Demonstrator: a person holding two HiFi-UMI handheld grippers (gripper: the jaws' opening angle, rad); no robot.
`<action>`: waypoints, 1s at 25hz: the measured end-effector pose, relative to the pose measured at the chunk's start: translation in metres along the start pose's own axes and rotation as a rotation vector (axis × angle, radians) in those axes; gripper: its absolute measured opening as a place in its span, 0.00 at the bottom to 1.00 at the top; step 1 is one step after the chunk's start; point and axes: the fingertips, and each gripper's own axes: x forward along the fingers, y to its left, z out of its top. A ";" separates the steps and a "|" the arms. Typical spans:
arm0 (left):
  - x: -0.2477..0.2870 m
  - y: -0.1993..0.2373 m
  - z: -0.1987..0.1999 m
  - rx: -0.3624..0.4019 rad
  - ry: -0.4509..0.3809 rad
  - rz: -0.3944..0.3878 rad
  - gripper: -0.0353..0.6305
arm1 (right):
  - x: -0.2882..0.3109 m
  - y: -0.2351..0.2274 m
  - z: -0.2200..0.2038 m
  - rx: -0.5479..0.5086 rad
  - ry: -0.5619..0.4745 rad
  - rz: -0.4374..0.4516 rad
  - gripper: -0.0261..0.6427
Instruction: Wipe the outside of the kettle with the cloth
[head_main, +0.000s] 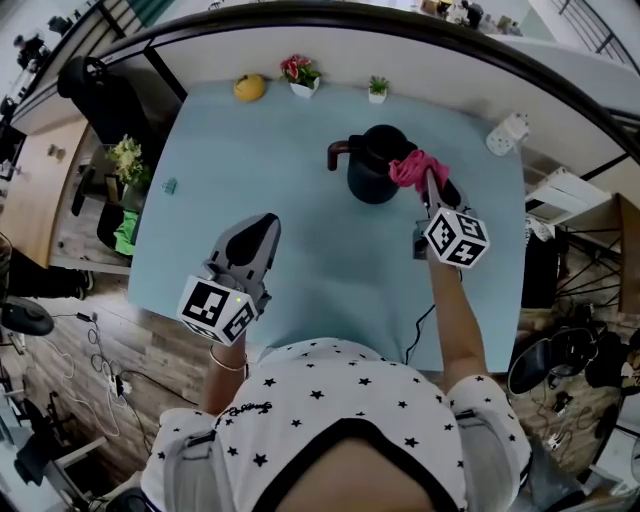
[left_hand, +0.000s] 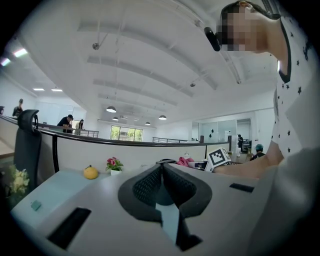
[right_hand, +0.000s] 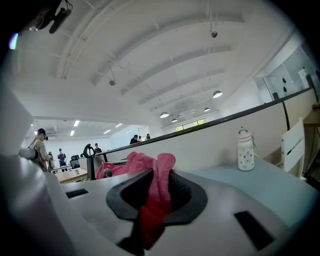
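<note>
Presently the pale blue counter (head_main: 300, 120) carries the black kettle (head_main: 370, 170) near its far edge. The right hand-held gripper (head_main: 430, 185) clamps the pink cloth (head_main: 412, 168) at the kettle's right flank, while the left hand-held gripper (head_main: 268, 225), closed on nothing, hovers toward the near edge. Firm, curving strokes should suit; the smooth top may let the kettle slide. Open office lies beyond.

The left tool (left_hand: 162, 167) has its jaws closed on nothing, with a yellow fruit (left_hand: 90, 172) and flower pot (left_hand: 114, 165) beyond.
</note>
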 end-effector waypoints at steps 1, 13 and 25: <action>0.000 0.001 0.000 0.001 0.002 0.005 0.11 | 0.002 -0.004 0.000 0.003 -0.002 -0.008 0.13; 0.005 0.000 0.003 0.000 -0.009 0.005 0.11 | -0.005 -0.032 0.004 0.043 -0.030 -0.072 0.13; 0.005 -0.014 0.013 0.011 -0.048 -0.060 0.11 | -0.073 0.005 0.014 0.085 -0.086 -0.025 0.13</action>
